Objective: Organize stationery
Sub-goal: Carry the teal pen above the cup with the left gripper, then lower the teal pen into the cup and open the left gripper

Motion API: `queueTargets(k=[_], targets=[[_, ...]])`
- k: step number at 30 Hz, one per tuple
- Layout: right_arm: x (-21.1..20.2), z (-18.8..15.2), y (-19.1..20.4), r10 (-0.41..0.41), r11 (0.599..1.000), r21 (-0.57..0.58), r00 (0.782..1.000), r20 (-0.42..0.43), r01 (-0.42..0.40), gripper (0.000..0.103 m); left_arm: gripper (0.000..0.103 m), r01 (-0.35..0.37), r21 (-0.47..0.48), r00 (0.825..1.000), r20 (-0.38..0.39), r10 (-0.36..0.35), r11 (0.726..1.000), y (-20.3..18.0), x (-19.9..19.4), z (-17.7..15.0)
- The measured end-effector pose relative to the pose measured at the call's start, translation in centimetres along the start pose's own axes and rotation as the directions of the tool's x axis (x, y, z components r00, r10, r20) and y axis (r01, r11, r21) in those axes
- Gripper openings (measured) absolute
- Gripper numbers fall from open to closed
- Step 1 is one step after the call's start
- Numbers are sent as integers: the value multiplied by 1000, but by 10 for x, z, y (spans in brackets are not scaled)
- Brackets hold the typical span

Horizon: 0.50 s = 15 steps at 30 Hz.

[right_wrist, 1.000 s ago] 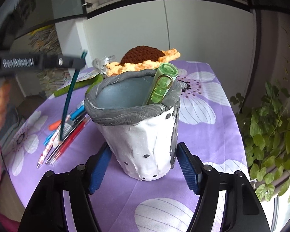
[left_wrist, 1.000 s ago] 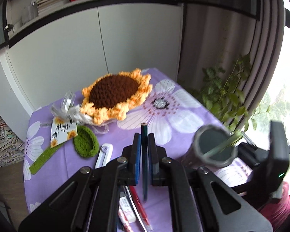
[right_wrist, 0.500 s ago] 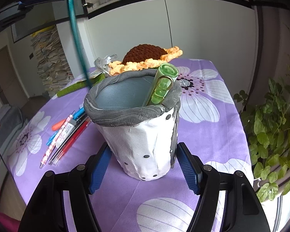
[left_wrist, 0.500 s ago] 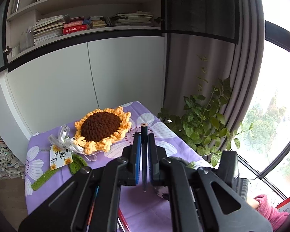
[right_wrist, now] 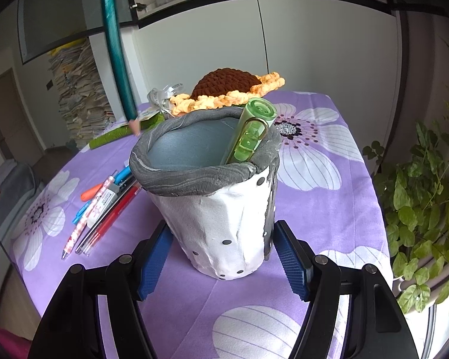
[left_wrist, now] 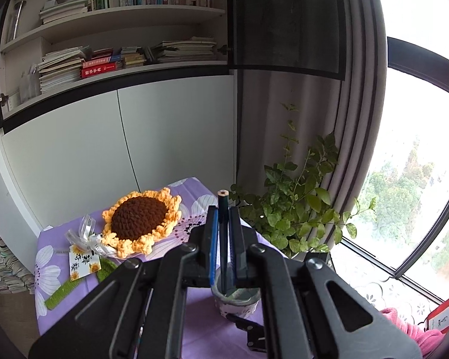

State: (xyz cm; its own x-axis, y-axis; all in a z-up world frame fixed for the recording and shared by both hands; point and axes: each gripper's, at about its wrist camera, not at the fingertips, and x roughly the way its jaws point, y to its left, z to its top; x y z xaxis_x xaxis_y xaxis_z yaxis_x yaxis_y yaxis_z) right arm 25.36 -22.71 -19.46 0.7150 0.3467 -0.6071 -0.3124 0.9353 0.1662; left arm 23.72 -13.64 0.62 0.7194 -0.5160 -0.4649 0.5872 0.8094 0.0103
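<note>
Now left gripper (left_wrist: pixel 223 218) pinches the pencil (left_wrist: pixel 223 239) tip-down above the cup (right_wrist: pixel 212 197), right gripper (right_wrist: pixel 221 257) open around its base.

The left wrist view looks from high above the desk (left_wrist: pixel 194 323), down past the pen holder (left_wrist: pixel 236 300) toward the bookshelf (left_wrist: pixel 119 39). The right wrist view sits low, very close to the same holder (right_wrist: pixel 212 209). Both share the crochet sunflower (left_wrist: pixel 140 220) (right_wrist: pixel 227 89).
</note>
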Motion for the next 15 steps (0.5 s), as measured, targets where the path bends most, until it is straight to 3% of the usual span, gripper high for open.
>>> queueTargets(k=[4,15], targets=[[0,0,0,2,1000,0,1000,0,-2,70,5,-1,10,1000,-15,2,1000,-6,15,-2],[0,-1,-1,11,1000,4,1000,-1,-11,70,5,11,-15,979,-201,-14,1000,-3,77,-44]])
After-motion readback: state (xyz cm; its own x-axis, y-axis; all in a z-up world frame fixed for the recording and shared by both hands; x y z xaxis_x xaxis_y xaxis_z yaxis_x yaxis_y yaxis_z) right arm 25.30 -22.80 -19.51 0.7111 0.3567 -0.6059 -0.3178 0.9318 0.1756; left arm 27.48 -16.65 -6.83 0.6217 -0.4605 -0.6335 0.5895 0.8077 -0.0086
